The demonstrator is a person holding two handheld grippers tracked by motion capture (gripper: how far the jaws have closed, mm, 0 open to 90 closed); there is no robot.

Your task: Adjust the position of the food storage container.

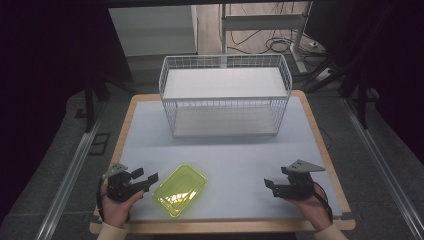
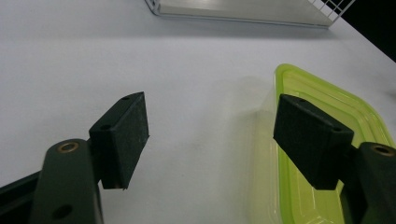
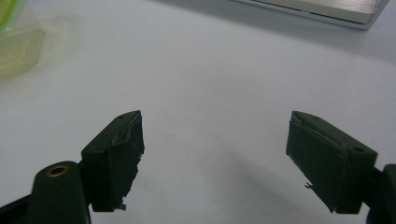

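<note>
Gaping wide, L hand-held gripper (image 2: 211,140) beside green lid (image 1: 180,189); R hand-held gripper (image 3: 215,158) wide too; no legible writing.

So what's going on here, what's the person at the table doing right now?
A person holds a claw in each hand near the table's front edge. The left claw is open beside a yellow-green plastic tray, one jaw over its rim, nothing gripped. The right claw is open over bare tabletop, holding nothing. A white wire basket shelf stands at the back, with nothing visible in it.
</note>
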